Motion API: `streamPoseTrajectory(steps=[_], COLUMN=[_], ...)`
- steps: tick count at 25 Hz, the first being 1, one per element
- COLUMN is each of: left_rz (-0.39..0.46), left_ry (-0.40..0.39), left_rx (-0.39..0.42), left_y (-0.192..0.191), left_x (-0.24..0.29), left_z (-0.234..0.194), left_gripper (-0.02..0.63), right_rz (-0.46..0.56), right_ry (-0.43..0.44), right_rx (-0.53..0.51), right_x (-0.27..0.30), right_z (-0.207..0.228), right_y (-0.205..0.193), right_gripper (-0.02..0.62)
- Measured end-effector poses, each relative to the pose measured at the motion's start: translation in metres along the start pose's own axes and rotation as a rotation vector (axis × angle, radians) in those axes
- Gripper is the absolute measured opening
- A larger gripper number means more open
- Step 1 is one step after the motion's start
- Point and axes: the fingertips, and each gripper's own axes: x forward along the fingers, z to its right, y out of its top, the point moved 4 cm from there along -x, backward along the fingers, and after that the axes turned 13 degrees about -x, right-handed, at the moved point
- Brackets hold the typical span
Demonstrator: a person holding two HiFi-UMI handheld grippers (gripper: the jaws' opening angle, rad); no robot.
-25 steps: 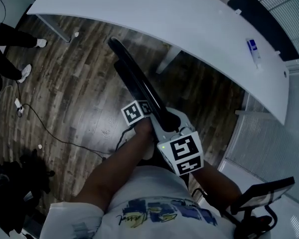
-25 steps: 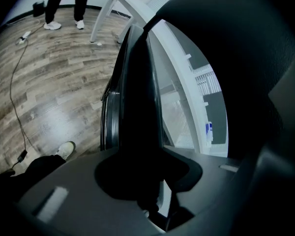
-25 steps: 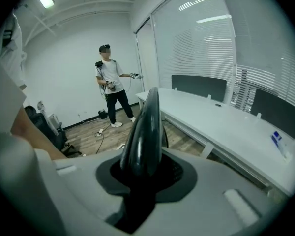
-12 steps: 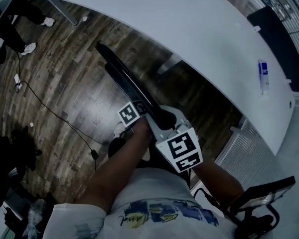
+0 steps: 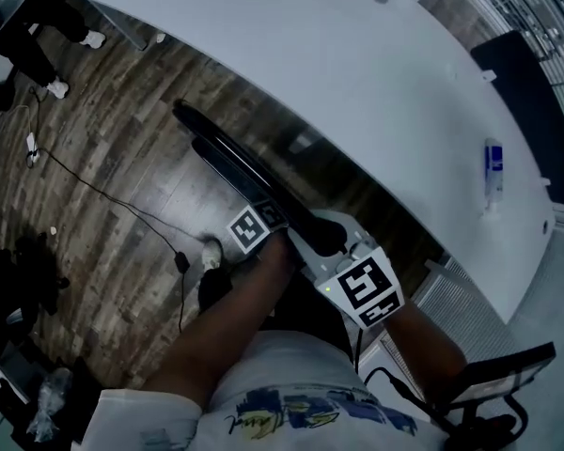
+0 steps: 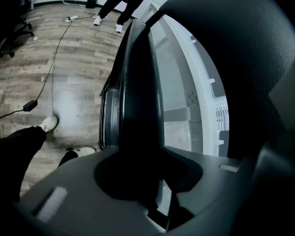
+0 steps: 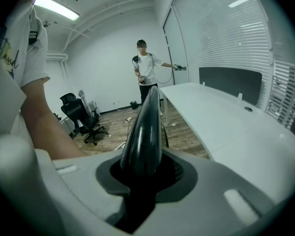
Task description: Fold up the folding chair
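The folding chair (image 5: 235, 163) is black and folded flat, and hangs slanted over the wooden floor beside the white table. My left gripper (image 5: 280, 218) is shut on its near end from the left; in the left gripper view the dark frame (image 6: 137, 97) fills the gap of that gripper (image 6: 142, 181). My right gripper (image 5: 331, 241) is shut on the same end from the right. In the right gripper view the chair's glossy rounded edge (image 7: 143, 132) rises from between the jaws of that gripper (image 7: 139, 177). The chair's far end points away to the upper left.
A long white table (image 5: 357, 83) runs close along the chair's right side, with a small blue-and-white item (image 5: 493, 170) on it. A cable (image 5: 103, 195) lies on the floor. Another person (image 7: 146, 70) stands far off, near a black office chair (image 7: 78, 114). My shoe (image 5: 210, 252) is below the grippers.
Both grippers have carried the folded chair sideways toward the white table and a little lower, rolling it somewhat. Both grips are unchanged.
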Motion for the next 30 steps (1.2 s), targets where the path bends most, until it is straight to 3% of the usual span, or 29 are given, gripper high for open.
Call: streamPoseTrajectory(steps=[8, 30], left_rz=[-0.009, -0.067], left_ry=[-0.002, -0.116], left_rx=[-0.067, -0.08], left_y=[-0.006, -0.002], left_x=[0.029, 0.072], left_z=[0.033, 0.087], left_gripper=[0.121, 0.171], right_rz=[0.011, 0.045], right_ry=[0.061, 0.107], right_rx=[-0.021, 0.032], right_x=[-0.011, -0.016], right_z=[0.053, 0.145], right_y=[-0.014, -0.03], right_gripper=[0.081, 0.081])
